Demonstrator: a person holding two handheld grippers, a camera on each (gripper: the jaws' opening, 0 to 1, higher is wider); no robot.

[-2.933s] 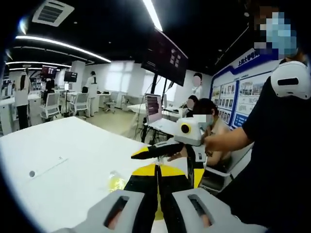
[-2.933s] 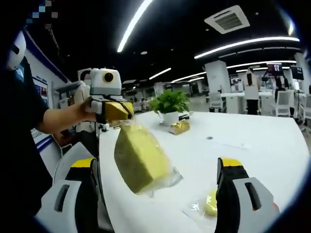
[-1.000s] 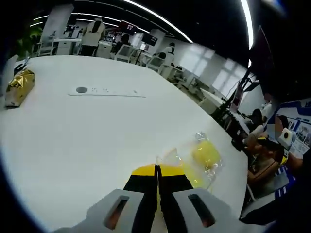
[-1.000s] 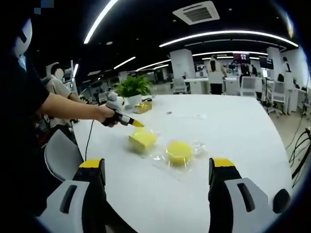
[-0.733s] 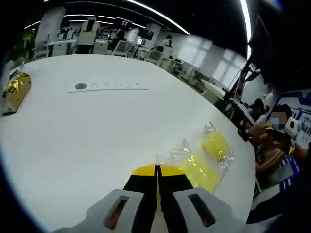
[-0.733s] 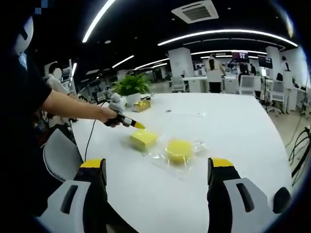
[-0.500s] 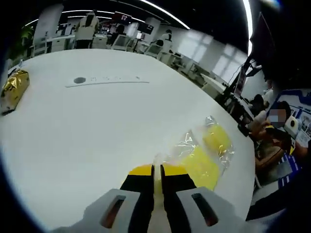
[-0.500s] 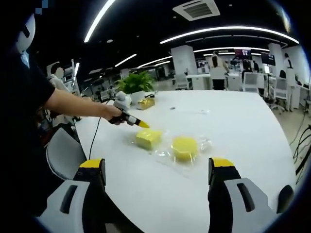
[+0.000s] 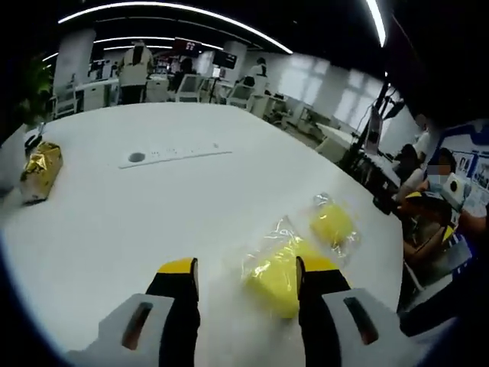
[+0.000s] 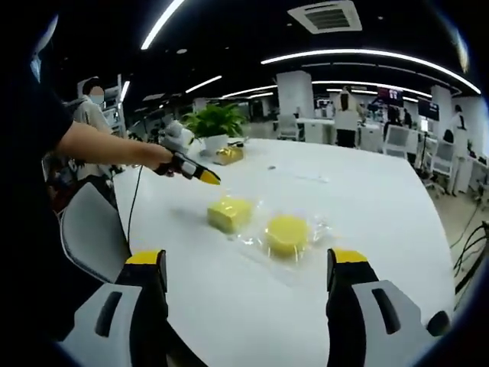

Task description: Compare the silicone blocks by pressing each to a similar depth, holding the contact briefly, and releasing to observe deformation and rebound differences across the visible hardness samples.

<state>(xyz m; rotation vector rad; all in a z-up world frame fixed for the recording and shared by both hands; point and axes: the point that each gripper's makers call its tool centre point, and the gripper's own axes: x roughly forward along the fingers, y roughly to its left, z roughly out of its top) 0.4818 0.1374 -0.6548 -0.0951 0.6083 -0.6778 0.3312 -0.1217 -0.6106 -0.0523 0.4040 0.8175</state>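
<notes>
**Square block set down, pressing comes next**

My left hand-held gripper is released, jaws spread just above the bagged square silicone block lying on the white worktop. The round block lies just beyond it. Half a second ago these jaws were nearly closed. Next I should close them and press down. My right hand-held gripper hangs open, well back.
</notes>
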